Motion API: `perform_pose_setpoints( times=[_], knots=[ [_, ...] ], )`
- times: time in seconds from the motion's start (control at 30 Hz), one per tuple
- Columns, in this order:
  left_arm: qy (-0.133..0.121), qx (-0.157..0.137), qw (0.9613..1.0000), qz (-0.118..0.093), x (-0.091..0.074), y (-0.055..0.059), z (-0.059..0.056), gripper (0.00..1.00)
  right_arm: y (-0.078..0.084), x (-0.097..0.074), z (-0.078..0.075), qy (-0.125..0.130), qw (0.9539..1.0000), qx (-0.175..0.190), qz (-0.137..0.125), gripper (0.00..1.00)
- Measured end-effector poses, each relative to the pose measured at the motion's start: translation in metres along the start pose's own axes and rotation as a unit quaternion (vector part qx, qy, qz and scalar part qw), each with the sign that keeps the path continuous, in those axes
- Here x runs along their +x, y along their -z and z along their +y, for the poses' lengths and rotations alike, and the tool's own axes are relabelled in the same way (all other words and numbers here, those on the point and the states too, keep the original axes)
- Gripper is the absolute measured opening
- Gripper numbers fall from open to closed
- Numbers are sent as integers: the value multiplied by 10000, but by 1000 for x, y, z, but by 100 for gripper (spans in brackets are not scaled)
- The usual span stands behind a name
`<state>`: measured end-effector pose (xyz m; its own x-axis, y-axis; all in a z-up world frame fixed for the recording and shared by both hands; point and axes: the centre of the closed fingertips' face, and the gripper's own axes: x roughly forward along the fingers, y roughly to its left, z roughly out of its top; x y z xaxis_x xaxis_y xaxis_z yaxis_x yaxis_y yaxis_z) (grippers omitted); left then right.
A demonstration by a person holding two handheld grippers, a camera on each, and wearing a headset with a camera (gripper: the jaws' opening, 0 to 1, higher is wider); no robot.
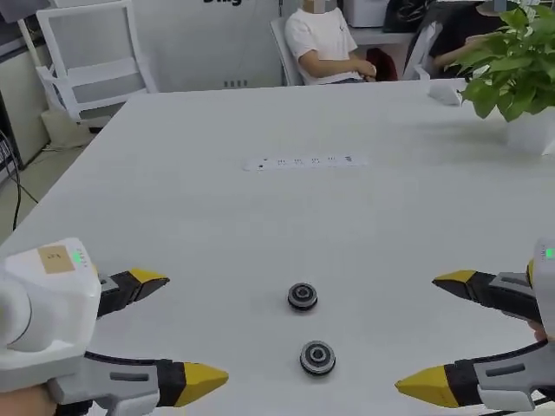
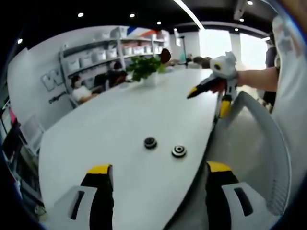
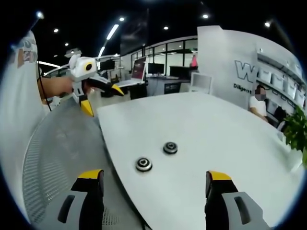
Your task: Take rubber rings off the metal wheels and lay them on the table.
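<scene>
A broad grey table (image 1: 260, 208) lies mostly bare, a power strip (image 1: 303, 161) well back. The left gripper (image 1: 195, 328) and right gripper (image 1: 417, 330), jaws wide and empty, flank the far wheel (image 1: 303, 296) and near wheel (image 1: 317, 357), both dark-rimmed with silvery hubs, near the front edge.

Bright, even overhead light falls on the matte pale grey bench (image 1: 225, 217), which looks uniformly lit in the head view. The small dark metal wheels (image 1: 303, 296) cast only faint, tight shadows. In the left gripper view a long ceiling strip light (image 2: 189, 13) and tall bright windows (image 2: 216, 43) blow out to white. Both gripper views are soft, and they bend the bench edge strongly toward the rim.
</scene>
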<state>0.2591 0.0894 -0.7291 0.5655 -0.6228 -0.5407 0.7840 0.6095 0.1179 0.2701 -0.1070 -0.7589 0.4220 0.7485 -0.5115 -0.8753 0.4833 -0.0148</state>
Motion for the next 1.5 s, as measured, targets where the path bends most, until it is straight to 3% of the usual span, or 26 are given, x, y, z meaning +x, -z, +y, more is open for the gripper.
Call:
perform_pose_setpoints(
  times=[0.7,1.3,1.5],
  knots=[
    [228,231,9994,115,32,-4,17,76,-2,22,-20,-51,10000,11,-22,82],
    [674,456,9964,248,62,-3,9,69,3,43,-23,-204,9998,-70,23,72],
    [733,334,9966,184,68,-3,8,68,8,49,-20,-324,9994,-65,76,68]
  ],
)
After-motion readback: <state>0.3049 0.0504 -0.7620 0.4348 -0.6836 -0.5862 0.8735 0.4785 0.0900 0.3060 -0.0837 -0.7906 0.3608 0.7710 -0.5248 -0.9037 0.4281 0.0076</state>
